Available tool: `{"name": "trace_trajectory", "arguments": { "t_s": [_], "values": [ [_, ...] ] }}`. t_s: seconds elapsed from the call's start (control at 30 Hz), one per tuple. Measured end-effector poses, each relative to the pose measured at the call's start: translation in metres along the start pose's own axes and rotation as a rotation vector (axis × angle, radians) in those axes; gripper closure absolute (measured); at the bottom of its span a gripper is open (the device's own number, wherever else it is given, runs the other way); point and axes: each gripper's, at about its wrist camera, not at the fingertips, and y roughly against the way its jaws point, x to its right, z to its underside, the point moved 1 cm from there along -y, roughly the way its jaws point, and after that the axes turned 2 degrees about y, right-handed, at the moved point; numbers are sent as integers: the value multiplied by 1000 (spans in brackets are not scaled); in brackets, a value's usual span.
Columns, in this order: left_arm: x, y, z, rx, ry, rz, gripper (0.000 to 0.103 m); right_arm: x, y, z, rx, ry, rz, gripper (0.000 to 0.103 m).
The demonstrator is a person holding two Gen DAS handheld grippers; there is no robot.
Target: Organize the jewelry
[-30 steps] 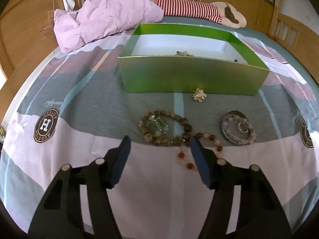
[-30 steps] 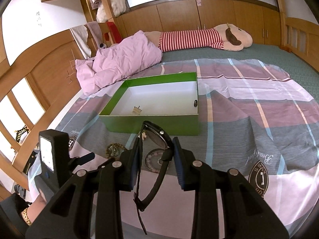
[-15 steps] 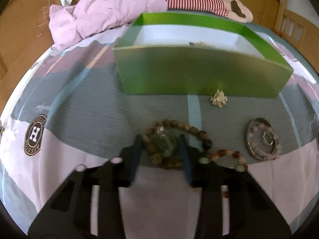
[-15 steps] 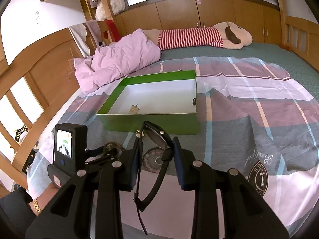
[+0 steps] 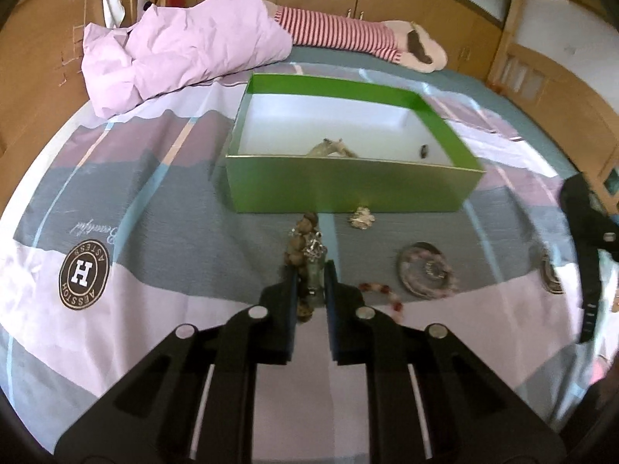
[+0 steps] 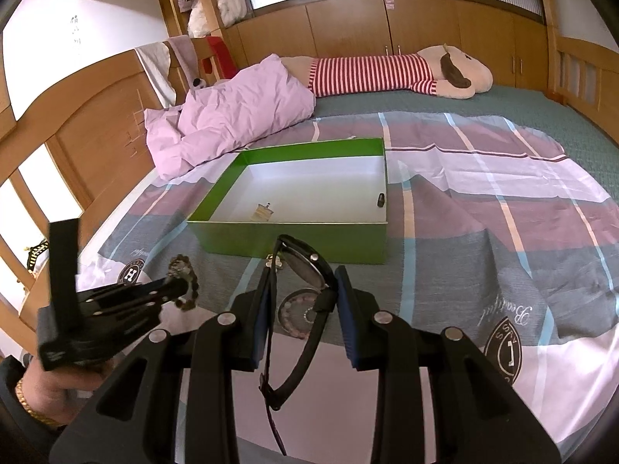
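Note:
My left gripper [image 5: 310, 270] is shut on a brown bead bracelet [image 5: 303, 234] with a silver charm, lifted off the bedspread; it also shows in the right wrist view [image 6: 182, 270]. My right gripper [image 6: 303, 274] is shut on a black wristwatch [image 6: 305, 266] whose strap hangs down between the fingers. The open green box [image 5: 348, 189] with a white floor stands ahead; a small pale piece [image 5: 332, 149] and a small dark piece [image 5: 423, 150] lie inside. A red bead string [image 5: 381, 292], a round silver dish with pink beads [image 5: 425, 270] and a small pale ornament [image 5: 361, 218] lie on the bedspread.
A crumpled lilac quilt [image 5: 182, 54] and a striped plush toy [image 5: 348, 34] lie behind the box. Wooden bed rails and cabinets [image 6: 425, 31] surround the bed. The right gripper's body shows at the right edge of the left wrist view [image 5: 588, 239].
My left gripper moved forward over the brown bead bracelet, closed on it and lifted it. The right gripper kept holding the watch almost still.

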Motion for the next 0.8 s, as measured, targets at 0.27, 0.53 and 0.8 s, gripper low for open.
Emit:
{"name": "trace_trajectory", "arguments": {
  "t_s": [0.27,0.53,0.8],
  "values": [
    [5,5,11,-43,-14,-30,8,-3,0,2,-4,9,11,71],
    [9,6,13,-32,-88,-75,36,-3,-1,3,-8,13,13,71],
    [13,-27,26,-109,-152,-121,69,-6,-4,3,-13,22,8,71]
  ]
}}
